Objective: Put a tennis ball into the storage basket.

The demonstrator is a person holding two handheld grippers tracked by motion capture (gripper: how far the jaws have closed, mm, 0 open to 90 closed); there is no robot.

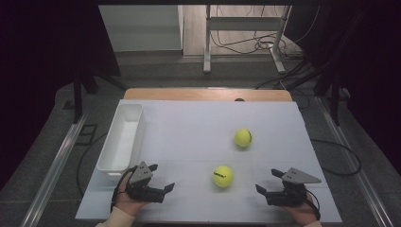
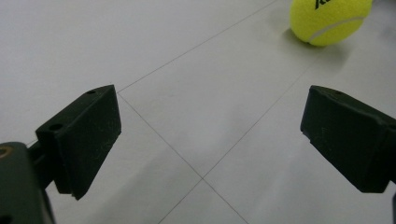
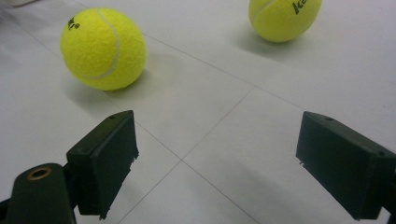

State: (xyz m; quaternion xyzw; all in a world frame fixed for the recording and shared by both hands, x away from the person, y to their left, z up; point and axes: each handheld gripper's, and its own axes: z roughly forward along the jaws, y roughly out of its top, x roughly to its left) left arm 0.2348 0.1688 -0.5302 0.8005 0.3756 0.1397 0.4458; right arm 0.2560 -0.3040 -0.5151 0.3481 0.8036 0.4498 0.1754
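Two yellow tennis balls lie on the white tabletop [image 1: 189, 123]. The nearer ball [image 1: 222, 176] sits between my two grippers; the farther ball [image 1: 243, 137] lies beyond it, slightly to the right. My left gripper [image 1: 162, 177] rests low at the front left, open and pointing right toward the nearer ball [image 2: 329, 21], which is well beyond its jaws. My right gripper [image 1: 266, 180] is at the front right, open and pointing left. Past its jaws I see the nearer ball [image 3: 103, 48] at left and the farther ball [image 3: 284, 17] at upper right. Both grippers [image 2: 210, 140] [image 3: 217, 163] hold nothing.
A long white bin [image 1: 122, 137] stands along the table's left side, just beyond my left hand. Behind the table are a wooden edge [image 1: 208, 94], a metal frame's legs [image 1: 206, 47] and cables on the floor.
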